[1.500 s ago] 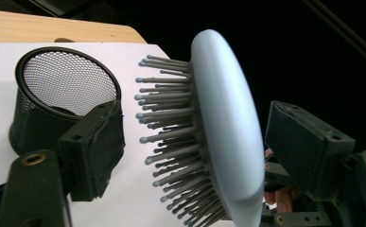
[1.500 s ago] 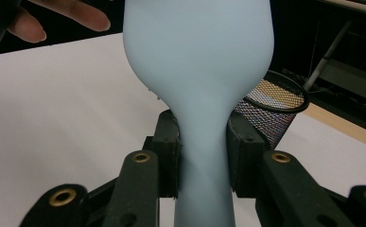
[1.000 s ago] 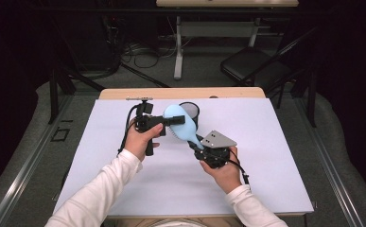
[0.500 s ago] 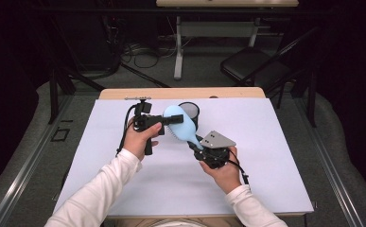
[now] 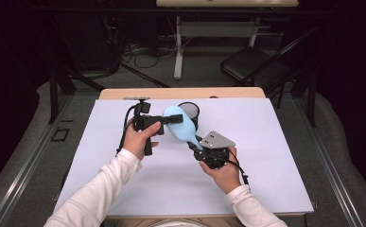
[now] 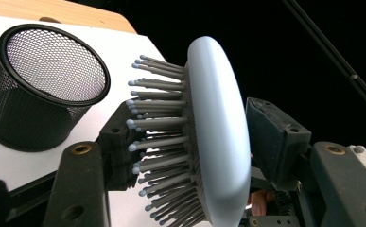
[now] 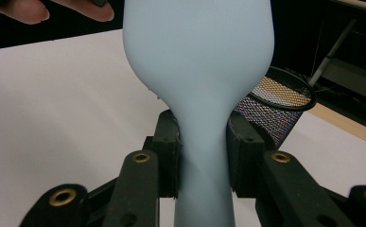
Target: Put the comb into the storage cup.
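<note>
- Nearest me, my right tool is clamped on the narrow handle of the one light-blue hairbrush; in the right gripper view both pads press the neck from either side.
- That brush is held up off the bench, its handle slanting down toward my right hand and its oval head up and away.
- My left tool is at the brush head; its jaws have just been closing, with the head between them. In the left gripper view one pad sits among the grey bristles, but the other stands just clear of the smooth back, so it does not yet grip.
- Just beyond the brush head stands one black mesh cup, upright with its mouth open.
- One white sheet covers the bench, whose wooden far edge shows behind it.
</note>
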The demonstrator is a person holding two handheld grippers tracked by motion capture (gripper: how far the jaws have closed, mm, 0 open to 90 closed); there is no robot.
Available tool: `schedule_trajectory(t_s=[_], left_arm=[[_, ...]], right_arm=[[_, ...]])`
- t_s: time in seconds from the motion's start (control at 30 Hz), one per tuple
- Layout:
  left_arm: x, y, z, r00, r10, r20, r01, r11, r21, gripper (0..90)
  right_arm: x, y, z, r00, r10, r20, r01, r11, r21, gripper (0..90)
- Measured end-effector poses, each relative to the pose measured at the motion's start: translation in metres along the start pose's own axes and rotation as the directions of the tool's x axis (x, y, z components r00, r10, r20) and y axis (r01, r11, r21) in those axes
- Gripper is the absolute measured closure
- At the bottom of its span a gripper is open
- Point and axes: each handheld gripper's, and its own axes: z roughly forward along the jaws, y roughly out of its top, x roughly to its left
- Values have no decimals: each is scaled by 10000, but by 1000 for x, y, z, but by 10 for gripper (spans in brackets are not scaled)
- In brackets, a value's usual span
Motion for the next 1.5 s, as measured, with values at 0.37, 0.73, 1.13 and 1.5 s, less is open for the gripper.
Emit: schedule_trajectory(t_s=[0.37,0.73,1.13,1.5], left_arm=[[0,-1,-1,9995,-313,48,314,9995,-85,444],[-1,-1,-2,9988,-479,122,479,9989,16,467],[0,-1,-3,9951,-983,132,981,9951,158,479],[1,-1,-4,9906,-1360,128,1357,9905,201,490]], right_arm=[[1,-1,1,10000,-28,4,28,10000,18,692],[1,-3,2,10000,-11,0,11,9999,108,693],[2,-4,3,10000,-24,-62,25,10000,96,692],[3,-4,3,10000,10,-73,-9,10000,82,692]])
